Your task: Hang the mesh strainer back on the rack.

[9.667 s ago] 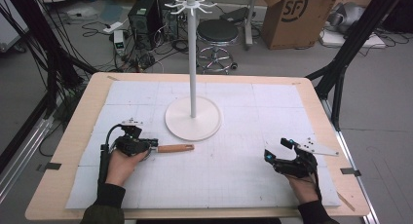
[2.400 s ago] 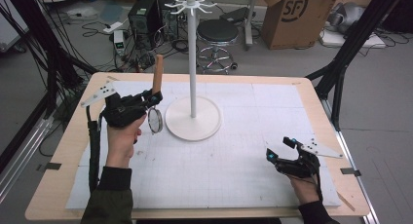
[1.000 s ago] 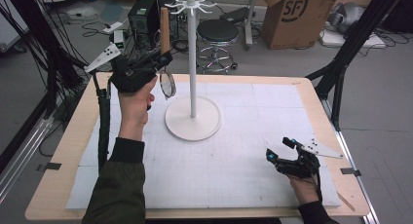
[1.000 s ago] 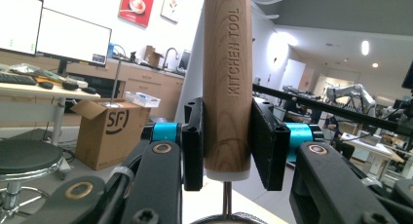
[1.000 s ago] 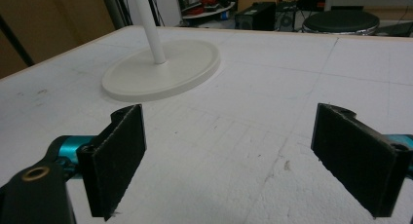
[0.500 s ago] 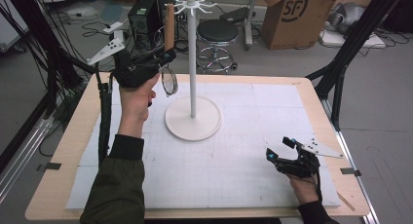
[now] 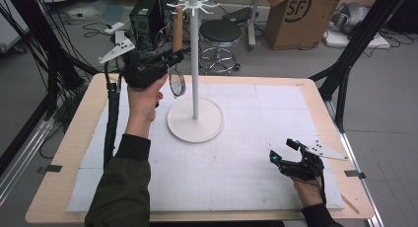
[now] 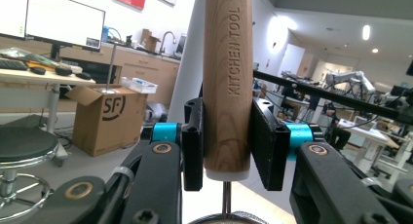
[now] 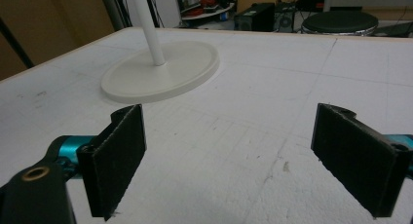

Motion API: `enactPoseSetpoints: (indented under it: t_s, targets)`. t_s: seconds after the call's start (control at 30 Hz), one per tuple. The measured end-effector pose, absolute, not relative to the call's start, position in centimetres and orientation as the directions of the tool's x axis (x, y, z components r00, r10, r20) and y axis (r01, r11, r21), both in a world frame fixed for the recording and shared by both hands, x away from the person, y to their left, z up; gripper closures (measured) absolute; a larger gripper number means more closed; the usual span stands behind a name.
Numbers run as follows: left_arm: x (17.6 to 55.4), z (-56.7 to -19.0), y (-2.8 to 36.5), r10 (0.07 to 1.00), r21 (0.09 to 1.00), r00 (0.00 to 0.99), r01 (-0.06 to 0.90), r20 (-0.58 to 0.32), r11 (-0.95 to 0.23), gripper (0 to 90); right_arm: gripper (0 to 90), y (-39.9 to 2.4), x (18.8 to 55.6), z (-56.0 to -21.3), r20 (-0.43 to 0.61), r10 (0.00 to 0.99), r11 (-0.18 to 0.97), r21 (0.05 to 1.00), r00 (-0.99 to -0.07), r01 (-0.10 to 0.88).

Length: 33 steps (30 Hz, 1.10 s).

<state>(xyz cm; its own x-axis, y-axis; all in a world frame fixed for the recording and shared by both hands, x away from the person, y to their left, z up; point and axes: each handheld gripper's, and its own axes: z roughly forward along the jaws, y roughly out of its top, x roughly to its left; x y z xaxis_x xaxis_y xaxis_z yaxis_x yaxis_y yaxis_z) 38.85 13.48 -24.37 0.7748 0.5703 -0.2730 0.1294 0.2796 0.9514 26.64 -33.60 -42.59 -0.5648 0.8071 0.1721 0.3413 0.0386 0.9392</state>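
Left tool (image 7: 165, 64) clamps strainer (image 7: 177, 82) by wooden handle (image 8: 227, 78), held upright beside rack pole (image 7: 195, 64), likely for hanging on top hooks (image 7: 193, 4). Right tool (image 7: 286, 150) gapes idle, low over tabletop (image 7: 246, 153).

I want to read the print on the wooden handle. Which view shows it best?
The left gripper view: the wooden handle stands upright between the left gripper pads, its lettering legible. The high view shows it small, beside the stand.
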Motion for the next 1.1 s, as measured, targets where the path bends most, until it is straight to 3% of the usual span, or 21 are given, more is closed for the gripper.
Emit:
enactPoseSetpoints:
  t_s: [0.33,0.57,0.8,1.1]
  targets:
    - [39.0,-24.6,13.0,0.582,0.955,0.766,0.144,-0.273,0.260,68.5,11.9,-33.6,26.6,-42.6,0.172,0.807,0.038,0.939,-0.564,0.341]
    - [38.9,-24.5,13.1,0.624,0.959,0.734,0.137,-0.267,0.249,62.3,11.9,-33.6,26.6,-42.6,0.172,0.807,0.039,0.939,-0.565,0.342]
    - [38.2,-24.2,14.1,0.640,0.964,0.725,0.138,-0.253,0.226,41.3,11.9,-33.5,26.6,-42.7,0.176,0.805,0.043,0.935,-0.567,0.352]
    - [36.4,-25.4,15.9,0.676,0.973,0.703,0.116,-0.221,0.198,30.4,11.9,-33.5,26.6,-42.6,0.169,0.808,0.046,0.937,-0.564,0.347]
